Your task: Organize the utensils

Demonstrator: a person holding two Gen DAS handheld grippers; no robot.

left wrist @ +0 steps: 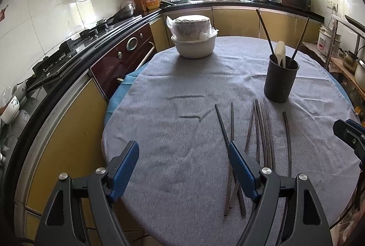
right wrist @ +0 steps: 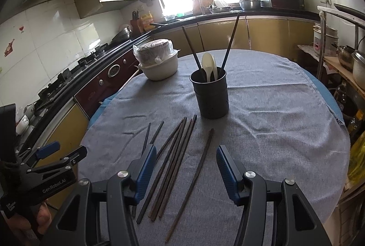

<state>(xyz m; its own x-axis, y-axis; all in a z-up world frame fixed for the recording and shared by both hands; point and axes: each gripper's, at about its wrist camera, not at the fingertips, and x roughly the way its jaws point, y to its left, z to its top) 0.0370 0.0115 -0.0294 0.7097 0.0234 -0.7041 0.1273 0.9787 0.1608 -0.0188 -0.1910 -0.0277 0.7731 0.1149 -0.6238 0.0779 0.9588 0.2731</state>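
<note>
A round table (left wrist: pixel 182 90) draped in a grey cloth (right wrist: pixel 262 113) fills the space ahead of both claws, with a kitchen counter (left wrist: pixel 75 49) curving off to the left of them. At the far side of the table, beyond the left claw, a white bowl (left wrist: pixel 194 46) carries a stack of dishes wrapped in clear plastic (left wrist: pixel 188 25). A dark utensil holder (right wrist: pixel 209 95) stands upright straight ahead of the right claw — two dark chopsticks lean out of it in a V, and a cream plastic spoon (right wrist: pixel 207 65) sits between them. The loose chopsticks (right wrist: pixel 173 161) lie flat on the cloth, a fanned bundle running away from the claws toward the holder; the right claw's left finger is over the near end of the bundle. One curved chopstick (right wrist: pixel 198 173) lies apart from the rest, in the gap ahead of the right claw. The left gripper (left wrist: pixel 182 154) hangs with its jaws spread wide and nothing between them, the bundle just past its right finger. The right gripper (right wrist: pixel 186 158) is released too — jaws apart, gripping nothing, above the cloth.
</note>
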